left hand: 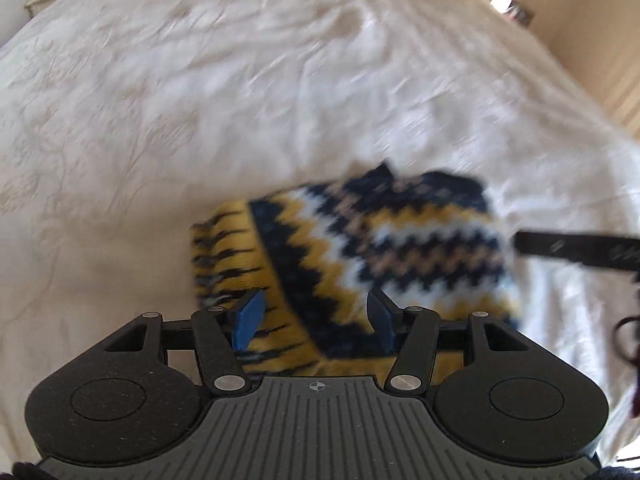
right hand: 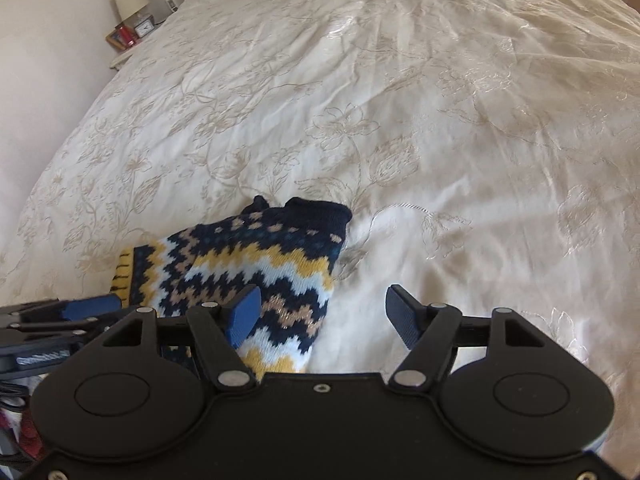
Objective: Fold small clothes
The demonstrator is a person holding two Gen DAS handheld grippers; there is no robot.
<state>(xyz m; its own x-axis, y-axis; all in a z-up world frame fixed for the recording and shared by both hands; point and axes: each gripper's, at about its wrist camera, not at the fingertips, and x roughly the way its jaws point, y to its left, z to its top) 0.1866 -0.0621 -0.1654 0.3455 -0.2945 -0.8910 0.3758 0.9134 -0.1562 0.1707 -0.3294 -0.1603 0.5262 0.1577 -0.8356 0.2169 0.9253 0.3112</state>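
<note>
A small knitted sweater with navy, yellow, white and tan zigzag bands lies folded on the cream bedspread. My left gripper is open just above its near edge, fingers spread with fabric showing between them. In the right wrist view the sweater lies at lower left. My right gripper is open, its left finger over the sweater's right edge, its right finger over bare bedspread. The left gripper's blue finger shows at the far left.
A bedside table with a lamp, a clock and a red object stands at the bed's far left. A wall and a sunlit patch lie beyond the bed's right side. The right gripper's black finger enters from the right.
</note>
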